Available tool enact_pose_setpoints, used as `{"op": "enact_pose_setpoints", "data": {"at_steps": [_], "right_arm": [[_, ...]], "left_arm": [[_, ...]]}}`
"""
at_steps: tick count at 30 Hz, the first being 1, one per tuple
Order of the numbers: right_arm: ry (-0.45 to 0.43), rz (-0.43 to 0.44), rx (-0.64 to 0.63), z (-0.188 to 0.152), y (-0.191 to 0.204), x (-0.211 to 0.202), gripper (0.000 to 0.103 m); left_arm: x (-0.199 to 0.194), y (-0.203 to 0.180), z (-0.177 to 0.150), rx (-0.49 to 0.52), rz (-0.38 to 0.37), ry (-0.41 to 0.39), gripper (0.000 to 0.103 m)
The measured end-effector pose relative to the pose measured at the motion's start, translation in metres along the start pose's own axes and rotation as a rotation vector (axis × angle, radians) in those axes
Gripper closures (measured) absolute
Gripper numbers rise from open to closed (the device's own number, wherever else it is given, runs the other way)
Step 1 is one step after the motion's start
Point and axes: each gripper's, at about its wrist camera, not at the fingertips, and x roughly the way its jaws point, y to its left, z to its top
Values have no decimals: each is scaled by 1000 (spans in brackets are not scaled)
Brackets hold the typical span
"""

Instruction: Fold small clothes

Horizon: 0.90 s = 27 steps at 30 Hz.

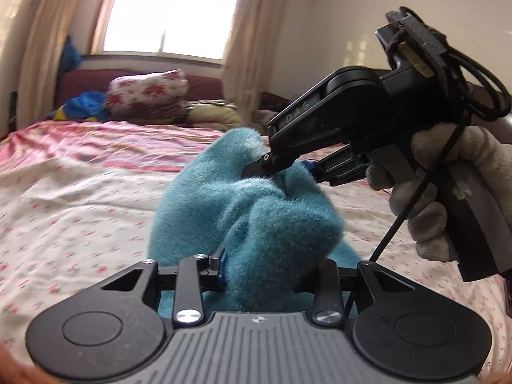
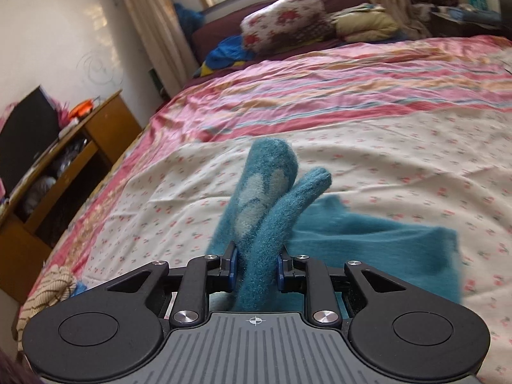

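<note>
A fuzzy teal garment [image 1: 256, 211] is held above the bed between both grippers. My left gripper [image 1: 265, 268] is shut on its near bunched part, which hides the right finger. My right gripper [image 1: 272, 168] comes in from the right, held by a gloved hand [image 1: 448, 188], and is shut on the garment's upper edge. In the right wrist view my right gripper [image 2: 256, 272] pinches a teal fold [image 2: 272, 217] with a pale patch; the rest of the garment [image 2: 384, 246] drapes to the right over the sheet.
The bed has a floral white sheet [image 1: 80, 198] and a pink striped cover [image 2: 352, 86]. A floral pillow [image 2: 288, 19] and piled clothes lie at the headboard. A wooden desk [image 2: 64, 166] stands left of the bed. A striped cloth [image 2: 48, 291] lies at the bed's near left edge.
</note>
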Motion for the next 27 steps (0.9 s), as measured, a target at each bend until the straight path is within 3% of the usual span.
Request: {"op": "enact_pose_setpoints", "data": {"at_steps": [8,16,25,27], "right_arm": [[-30,-32,104,-8,-72,-24,81],[1,-43,220,-38,-138,-15,81],[-25,10,290,-55,-161,-15,80],[-34,8,265,-58,-160,-19,74]], "left_arm": [[30,-63,-1,83,-74,52,64],[57,-112,-23,197,-51,122,64],[59,-130,-37,309,-19,125,63],[60,-127,-39,321,-20,127,62]]}}
